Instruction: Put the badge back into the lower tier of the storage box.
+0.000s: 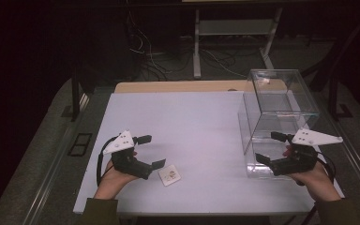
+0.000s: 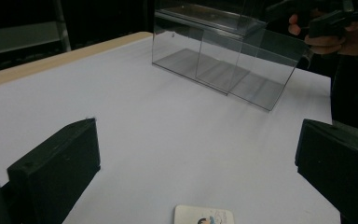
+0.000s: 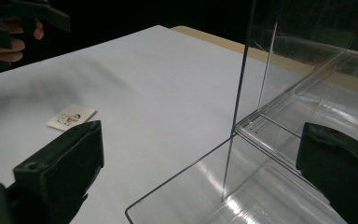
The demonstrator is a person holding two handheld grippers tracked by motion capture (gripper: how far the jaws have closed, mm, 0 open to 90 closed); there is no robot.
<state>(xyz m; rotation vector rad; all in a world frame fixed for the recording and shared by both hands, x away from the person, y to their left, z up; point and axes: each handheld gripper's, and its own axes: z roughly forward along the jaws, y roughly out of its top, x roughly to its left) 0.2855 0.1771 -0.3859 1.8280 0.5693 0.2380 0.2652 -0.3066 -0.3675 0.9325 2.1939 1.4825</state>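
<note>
A small white card with a cartoon print lies flat on the white table. My left gripper hovers just left of the card, jaws wide open and empty. In the left gripper view the card sits low between the open jaws of that gripper. A clear plastic box stands at the right of the table with its open side facing me. My right gripper is open at the box's front left corner. In the right gripper view that gripper straddles the box's corner edge without pressing on it; the card lies far left.
The white board rests on a wooden tabletop whose edge shows at the back. Beyond the table are a dark floor, cables and a metal stand leg. The other hand shows in the left gripper view and in the right gripper view.
</note>
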